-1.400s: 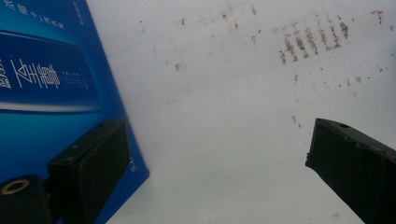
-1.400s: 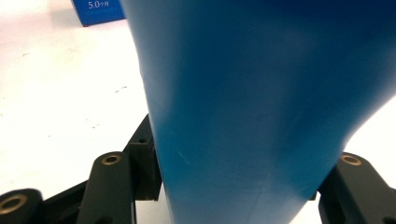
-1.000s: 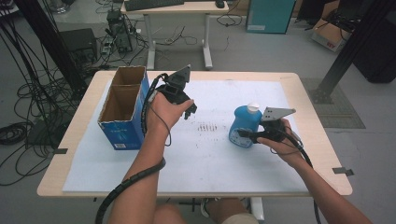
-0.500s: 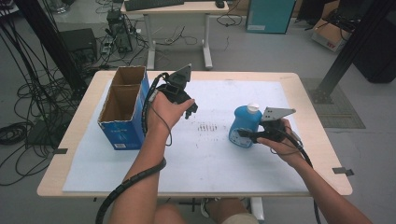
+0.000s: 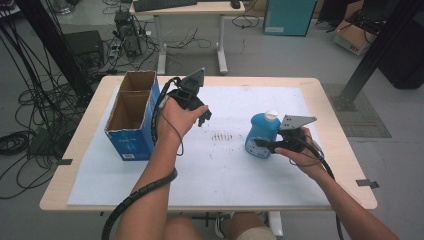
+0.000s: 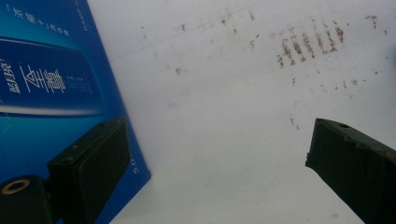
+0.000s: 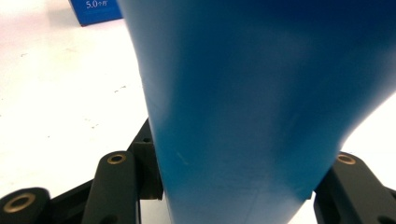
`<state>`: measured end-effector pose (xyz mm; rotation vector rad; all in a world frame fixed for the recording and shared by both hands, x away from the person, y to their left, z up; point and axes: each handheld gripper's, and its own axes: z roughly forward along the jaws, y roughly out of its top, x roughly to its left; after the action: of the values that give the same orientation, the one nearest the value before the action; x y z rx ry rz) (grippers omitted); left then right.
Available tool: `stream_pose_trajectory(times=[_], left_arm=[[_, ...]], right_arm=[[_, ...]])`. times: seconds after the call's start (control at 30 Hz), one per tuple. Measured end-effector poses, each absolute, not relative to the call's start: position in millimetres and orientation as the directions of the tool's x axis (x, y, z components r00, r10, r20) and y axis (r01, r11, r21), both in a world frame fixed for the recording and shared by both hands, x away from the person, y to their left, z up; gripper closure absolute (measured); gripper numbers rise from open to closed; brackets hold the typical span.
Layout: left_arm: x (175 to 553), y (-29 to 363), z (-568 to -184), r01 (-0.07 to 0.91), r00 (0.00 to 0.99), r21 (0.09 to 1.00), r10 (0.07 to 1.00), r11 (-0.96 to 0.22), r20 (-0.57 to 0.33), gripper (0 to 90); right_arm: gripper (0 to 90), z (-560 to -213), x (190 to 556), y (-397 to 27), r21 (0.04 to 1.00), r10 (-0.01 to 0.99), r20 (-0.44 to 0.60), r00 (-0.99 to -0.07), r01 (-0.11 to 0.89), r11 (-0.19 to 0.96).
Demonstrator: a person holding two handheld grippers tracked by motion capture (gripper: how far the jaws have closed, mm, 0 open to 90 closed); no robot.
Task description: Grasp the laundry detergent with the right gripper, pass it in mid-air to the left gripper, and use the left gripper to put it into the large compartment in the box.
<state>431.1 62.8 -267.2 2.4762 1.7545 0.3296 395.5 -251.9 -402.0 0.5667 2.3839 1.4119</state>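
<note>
A blue bottle (image 5: 260, 134) with a white cap stands on the white sheet, right of the middle. My right gripper (image 5: 264, 144) is shut on its lower body from the right side. In the right gripper view the bottle (image 7: 252, 93) sits between both black jaws, and the pads press on its sides. My left gripper (image 5: 202, 118) hovers over the sheet beside an open blue cardboard box (image 5: 131, 112). In the left gripper view my left gripper (image 6: 215, 154) stands wide open with nothing between its jaws, and the box wall (image 6: 51, 79) is at the left.
A patch of brown marks (image 5: 222, 136) stains the white sheet (image 5: 215, 175) between the two hands. The box stands near the table's left edge. Beyond the table (image 5: 345, 150) are a white desk (image 5: 190, 10), cables and a dark stand.
</note>
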Motion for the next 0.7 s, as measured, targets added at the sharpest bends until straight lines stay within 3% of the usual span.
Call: stream_pose_trajectory(times=[0.7], left_arm=[[428.9,56.1,-263.2,0.916,0.329,0.198,0.936,-0.349,0.129,6.3]], right_arm=[[45.0,-402.2,395.9,-252.1,0.884,0.482,-0.067,-0.873,0.172,0.434]])
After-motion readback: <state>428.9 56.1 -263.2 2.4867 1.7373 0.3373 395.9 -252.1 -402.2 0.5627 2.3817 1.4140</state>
